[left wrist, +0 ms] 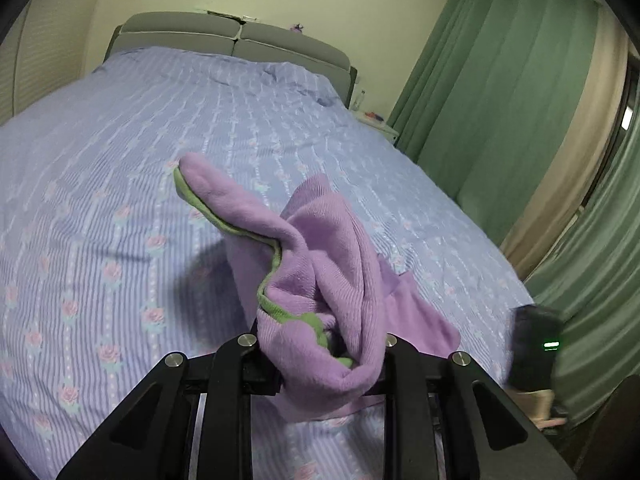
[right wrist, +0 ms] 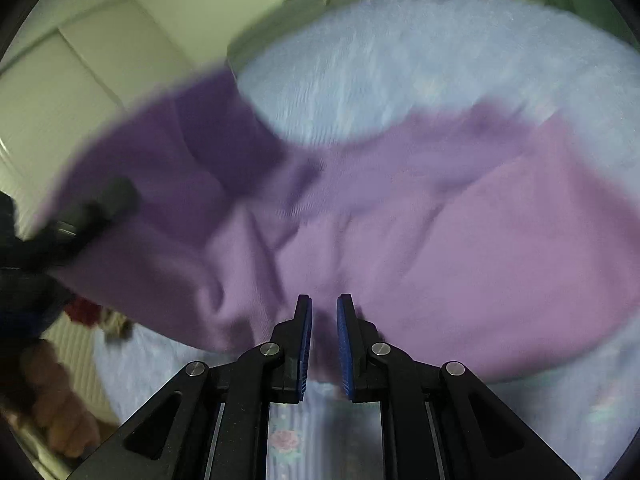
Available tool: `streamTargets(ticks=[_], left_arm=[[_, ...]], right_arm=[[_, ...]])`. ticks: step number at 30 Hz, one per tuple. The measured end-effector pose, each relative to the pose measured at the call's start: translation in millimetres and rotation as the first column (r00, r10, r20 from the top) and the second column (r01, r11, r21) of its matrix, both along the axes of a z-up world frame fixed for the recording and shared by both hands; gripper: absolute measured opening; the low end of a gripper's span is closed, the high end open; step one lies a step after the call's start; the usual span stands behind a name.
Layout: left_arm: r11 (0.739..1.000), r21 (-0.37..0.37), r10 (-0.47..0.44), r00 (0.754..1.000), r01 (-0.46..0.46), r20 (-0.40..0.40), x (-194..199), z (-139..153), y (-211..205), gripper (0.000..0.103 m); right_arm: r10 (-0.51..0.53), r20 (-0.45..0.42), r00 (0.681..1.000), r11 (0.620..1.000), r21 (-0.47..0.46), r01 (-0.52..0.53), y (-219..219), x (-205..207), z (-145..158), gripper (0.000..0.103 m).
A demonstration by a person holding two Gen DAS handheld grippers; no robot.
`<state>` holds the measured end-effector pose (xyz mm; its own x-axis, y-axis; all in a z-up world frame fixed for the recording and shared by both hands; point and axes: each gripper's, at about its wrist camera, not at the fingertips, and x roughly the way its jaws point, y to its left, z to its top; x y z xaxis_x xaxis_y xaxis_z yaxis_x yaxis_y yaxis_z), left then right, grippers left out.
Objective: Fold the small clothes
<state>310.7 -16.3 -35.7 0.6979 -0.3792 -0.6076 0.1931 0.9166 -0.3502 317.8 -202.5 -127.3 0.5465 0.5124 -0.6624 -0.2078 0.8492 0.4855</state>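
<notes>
Lifted above the bed (left wrist: pixel 120 184), the purple garment (left wrist: pixel 320 272) with green trim, bunched and hanging from the left claw (left wrist: pixel 320 352), closed tight on a gathered fold of it. Probably raised so, to let the cloth fall open and show its shape before folding. Right claw (right wrist: pixel 324 320) almost closed, blue pads (right wrist: pixel 345 340) nearly together, seemingly pinching a lower edge of the same garment; blurred, so not certain. Held at two places, likely for spreading flat.
</notes>
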Motion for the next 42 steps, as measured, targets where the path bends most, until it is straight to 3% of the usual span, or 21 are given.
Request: streamTargets(ticks=[6,12,19,24,28,35,38,42], left_arm=[[0.999,0.032,-0.024,1.000,0.025,-0.020,17.7,-0.2,-63.1,0.024],[0.998,0.055,-0.031,0.999,0.032,-0.026,33.5,-5.7,-128.0,0.024],[0.997,0.065,-0.042,0.998,0.044,-0.040,27.7,-24.7,-143.5,0.024],[0.996,0.072,-0.058,0.997,0.061,-0.044,26.9,-17.0,-136.2,0.024],[0.992,0.106,-0.065,0.998,0.068,-0.026,24.1,-10.0,-136.1,0.024],[0.977,0.178,-0.110,0.993,0.114,-0.036,21.3,-25.2,-161.7,0.024],[0.980,0.162,-0.104,0.992,0.114,-0.064,27.3,-36.9,-175.6,0.024],[0.979,0.167,-0.100,0.990,0.115,-0.097,34.5,-57.1,-195.3,0.025]], right_arm=[[-0.127,0.078,0.989,0.988,-0.073,0.132,-75.2,-14.0,30.9,0.014],[-0.149,0.099,0.984,0.983,-0.088,0.158,-121.5,-19.8,34.9,0.014],[-0.152,0.082,0.985,0.988,-0.019,0.154,-148.5,-27.3,24.1,0.014],[-0.005,0.036,0.999,0.999,0.036,0.004,-131.1,7.9,11.1,0.014],[0.120,-0.036,0.992,0.992,0.044,-0.119,-105.4,54.6,-5.3,0.014],[0.124,0.030,0.992,0.991,0.048,-0.126,-109.0,100.9,12.4,0.014],[0.147,0.007,0.989,0.985,0.088,-0.147,-120.1,119.8,11.8,0.014],[0.132,-0.024,0.991,0.991,0.042,-0.131,-131.7,136.3,4.7,0.014]])
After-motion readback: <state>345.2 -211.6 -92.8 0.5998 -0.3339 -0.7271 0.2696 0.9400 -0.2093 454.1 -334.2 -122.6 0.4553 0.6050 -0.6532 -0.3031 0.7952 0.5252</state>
